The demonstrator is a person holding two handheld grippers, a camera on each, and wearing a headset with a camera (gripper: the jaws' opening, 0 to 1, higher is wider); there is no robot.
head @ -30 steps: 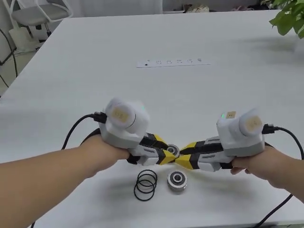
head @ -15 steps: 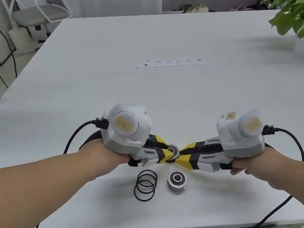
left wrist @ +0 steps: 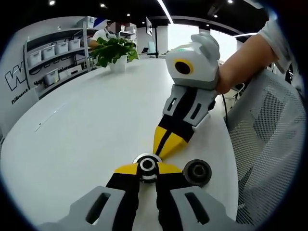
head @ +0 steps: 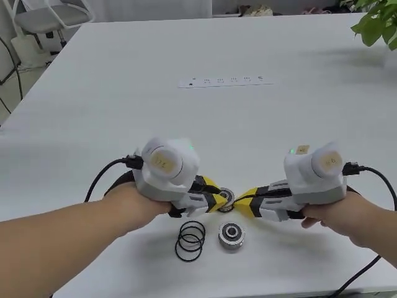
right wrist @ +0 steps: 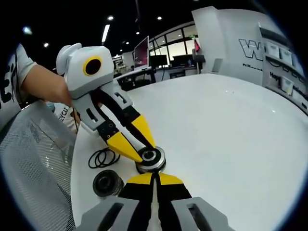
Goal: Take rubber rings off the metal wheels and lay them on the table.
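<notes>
As we look down from the head view, the metal wheel [head: 224,197] sits small and silvery between two yellow-tipped noses. The left gripper view gives us its face head-on: silver rim, black band, pale centre. The left gripper [left wrist: 147,167] is clamped on it, one jaw on either side of the rim. From the opposite side, the right gripper [right wrist: 154,179] has its jaws pressed together, tips right at the wheel's edge. Whether they pinch a ring, we cannot tell. The right gripper view adds the loose rubber rings [right wrist: 103,157] lying on the white table [right wrist: 216,125], just beside a second wheel [right wrist: 108,183].
</notes>
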